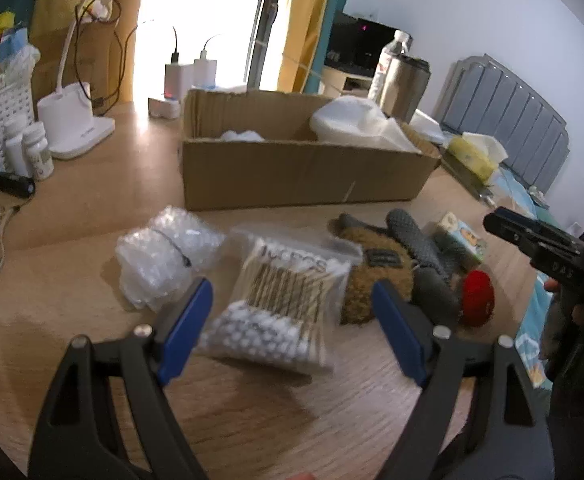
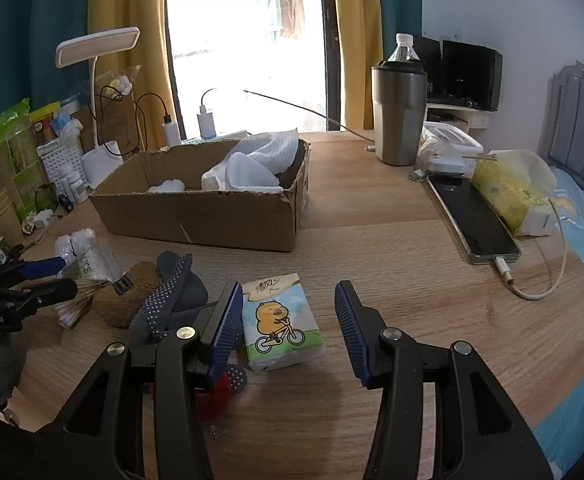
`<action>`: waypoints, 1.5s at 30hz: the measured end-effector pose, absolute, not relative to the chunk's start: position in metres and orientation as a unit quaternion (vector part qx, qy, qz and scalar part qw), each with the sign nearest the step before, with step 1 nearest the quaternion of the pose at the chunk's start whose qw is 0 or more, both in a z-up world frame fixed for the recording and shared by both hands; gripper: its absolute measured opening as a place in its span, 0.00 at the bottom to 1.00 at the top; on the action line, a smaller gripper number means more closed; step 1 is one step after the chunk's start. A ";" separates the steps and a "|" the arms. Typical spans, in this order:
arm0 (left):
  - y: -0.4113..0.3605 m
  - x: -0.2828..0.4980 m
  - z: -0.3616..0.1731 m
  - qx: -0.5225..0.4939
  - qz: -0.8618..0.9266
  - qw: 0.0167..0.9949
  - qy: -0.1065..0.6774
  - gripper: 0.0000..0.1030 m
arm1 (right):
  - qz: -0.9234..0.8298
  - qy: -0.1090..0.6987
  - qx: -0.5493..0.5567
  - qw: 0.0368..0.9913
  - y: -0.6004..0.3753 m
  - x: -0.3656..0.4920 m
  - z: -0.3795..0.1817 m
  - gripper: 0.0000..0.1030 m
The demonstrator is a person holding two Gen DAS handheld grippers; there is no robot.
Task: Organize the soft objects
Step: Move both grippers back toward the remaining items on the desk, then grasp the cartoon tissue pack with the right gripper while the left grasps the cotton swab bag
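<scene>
Blue-padded and standing wide with nothing between its jaws, the left gripper (image 1: pixel 292 320) hangs in the left wrist view over a clear bag of cotton swabs (image 1: pixel 279 300), which lies on the wooden table (image 1: pixel 91 208) in front of the cardboard box (image 1: pixel 300 172). Risk: the slick bag could slide or buckle under a pinch, and the bubble wrap (image 1: pixel 163 256) and brown glove (image 1: pixel 376 284) just beside it could be dragged along. In the right wrist view, the right gripper (image 2: pixel 283 328) stands partly open and empty around a tissue pack (image 2: pixel 279 320); a red item (image 2: pixel 215 396) under its left finger could snag. Only this view shows the box's white contents (image 2: pixel 247 168) clearly, plus the phone (image 2: pixel 476 220) on its cable.
</scene>
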State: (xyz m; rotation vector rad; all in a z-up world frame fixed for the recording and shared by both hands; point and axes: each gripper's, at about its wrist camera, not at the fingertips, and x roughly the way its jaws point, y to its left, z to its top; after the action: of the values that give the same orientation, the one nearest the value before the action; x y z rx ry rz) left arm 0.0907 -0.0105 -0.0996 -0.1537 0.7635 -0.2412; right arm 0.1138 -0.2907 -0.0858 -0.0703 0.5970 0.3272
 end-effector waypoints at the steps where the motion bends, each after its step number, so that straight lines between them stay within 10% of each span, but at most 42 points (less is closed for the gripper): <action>1: -0.010 0.092 -0.100 -0.076 -0.117 0.917 0.373 0.81 | 0.161 0.294 -0.034 0.941 -0.290 0.115 -0.087 0.49; 24: -0.016 0.099 -0.106 -0.056 -0.110 0.909 0.398 0.80 | 0.176 0.339 -0.043 0.923 -0.280 0.141 -0.105 0.49; 45: -0.016 0.094 -0.108 -0.039 -0.110 0.908 0.402 0.47 | 0.193 0.352 -0.038 0.915 -0.274 0.144 -0.114 0.53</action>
State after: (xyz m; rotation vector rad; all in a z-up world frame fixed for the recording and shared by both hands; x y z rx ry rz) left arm 0.0936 -0.0162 -0.1081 -0.0809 0.8297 -0.2274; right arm 0.1439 -0.2739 -0.1138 -0.0776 0.7236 0.3970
